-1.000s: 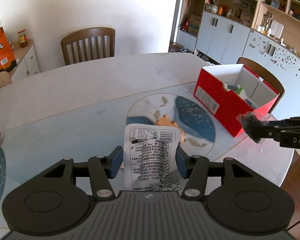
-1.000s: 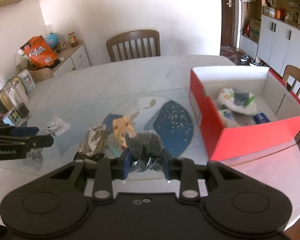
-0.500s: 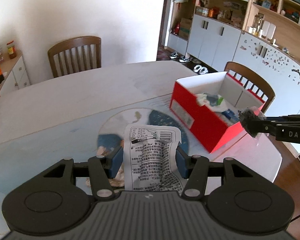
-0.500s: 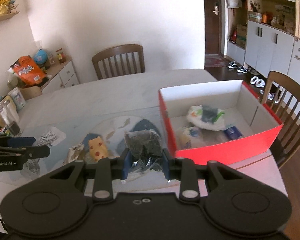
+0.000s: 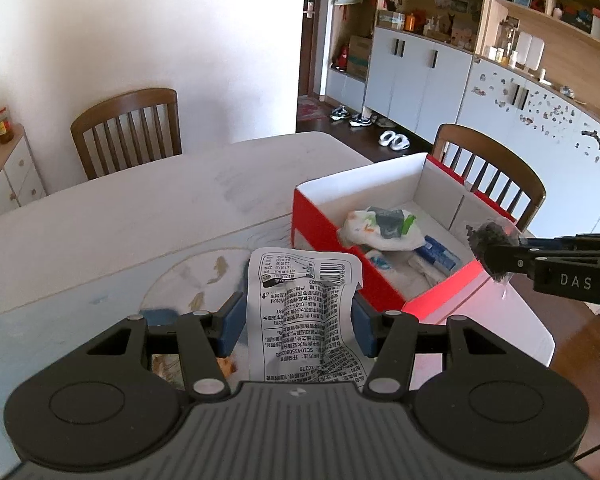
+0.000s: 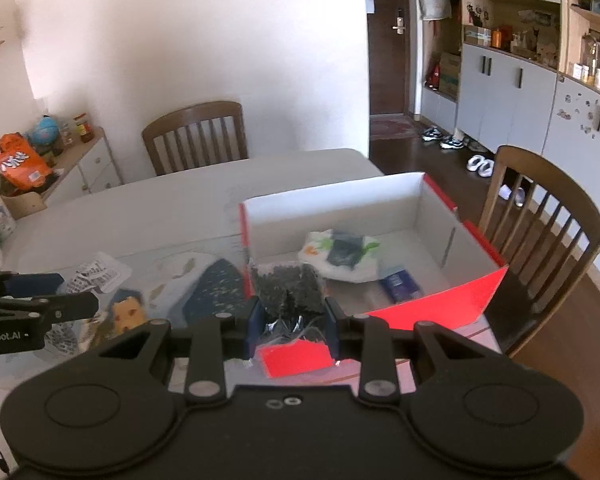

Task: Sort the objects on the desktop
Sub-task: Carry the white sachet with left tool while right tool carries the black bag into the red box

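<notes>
While both grippers hang above the tabletop (image 5: 148, 216), each carries a packet. Left gripper (image 5: 298, 322): blue fingers (image 5: 230, 322) pinching a white printed wrapper (image 5: 302, 316), which stands up between them, barcode end away from the camera. Right gripper (image 6: 292, 322): fingers (image 6: 255, 322) pinching a clear packet of dark bits (image 6: 287, 292), its crumpled lower end between the pads.

Red box (image 5: 324, 232), white inside, sits ahead and right of the left fingers; from the right wrist view it is straight ahead, its near red edge just under and beyond the fingers. In the box: a white bag with green and dark print (image 6: 340, 252) and a blue packet (image 6: 400, 284). In the left wrist view the right gripper comes in from the right edge, with its dark packet over the box's near right corner.

Left of the right fingers, on the tabletop's patterned mat (image 6: 212, 292), lies a yellow item (image 6: 126, 312). Wooden chair (image 6: 540, 232) beyond the box.
</notes>
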The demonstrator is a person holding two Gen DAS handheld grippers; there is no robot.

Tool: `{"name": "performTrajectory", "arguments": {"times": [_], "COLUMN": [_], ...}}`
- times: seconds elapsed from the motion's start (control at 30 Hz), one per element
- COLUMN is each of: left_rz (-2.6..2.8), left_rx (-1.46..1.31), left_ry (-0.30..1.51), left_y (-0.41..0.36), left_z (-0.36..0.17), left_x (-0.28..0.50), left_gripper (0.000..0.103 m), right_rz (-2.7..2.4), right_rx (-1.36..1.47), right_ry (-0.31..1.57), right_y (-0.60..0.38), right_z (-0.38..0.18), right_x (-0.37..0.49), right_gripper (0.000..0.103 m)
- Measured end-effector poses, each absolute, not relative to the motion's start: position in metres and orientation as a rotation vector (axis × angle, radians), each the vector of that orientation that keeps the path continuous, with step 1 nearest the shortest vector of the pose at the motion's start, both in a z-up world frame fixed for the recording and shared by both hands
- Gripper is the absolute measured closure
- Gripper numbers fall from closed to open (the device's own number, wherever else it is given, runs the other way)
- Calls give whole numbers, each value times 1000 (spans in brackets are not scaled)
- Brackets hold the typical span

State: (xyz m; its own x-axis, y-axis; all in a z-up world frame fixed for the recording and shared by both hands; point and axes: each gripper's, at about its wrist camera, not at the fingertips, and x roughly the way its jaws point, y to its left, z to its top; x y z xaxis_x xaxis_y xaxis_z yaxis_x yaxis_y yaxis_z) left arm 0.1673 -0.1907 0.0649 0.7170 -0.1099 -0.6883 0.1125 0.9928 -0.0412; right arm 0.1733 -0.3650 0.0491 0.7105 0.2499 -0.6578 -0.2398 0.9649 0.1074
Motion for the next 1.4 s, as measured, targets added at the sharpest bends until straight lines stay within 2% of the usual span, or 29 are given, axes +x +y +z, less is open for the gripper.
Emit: {"name": "performTrajectory", "arguments": {"times": [0.77,1.4], "left_rz": [-56,-79], "left_rx": [82,164], "left_ry": [799,962], "left_y": [-304,-332], "left_z": [62,18], "left_x": [265,336], "left_gripper": [49,49], "right_rz": [257,283], "right_rx": [-21,-80], "right_ry": [745,877], "right_y": [-419,-435], "right_z": [44,-5], "right_x": [266,334], "right_gripper": [72,72]}}
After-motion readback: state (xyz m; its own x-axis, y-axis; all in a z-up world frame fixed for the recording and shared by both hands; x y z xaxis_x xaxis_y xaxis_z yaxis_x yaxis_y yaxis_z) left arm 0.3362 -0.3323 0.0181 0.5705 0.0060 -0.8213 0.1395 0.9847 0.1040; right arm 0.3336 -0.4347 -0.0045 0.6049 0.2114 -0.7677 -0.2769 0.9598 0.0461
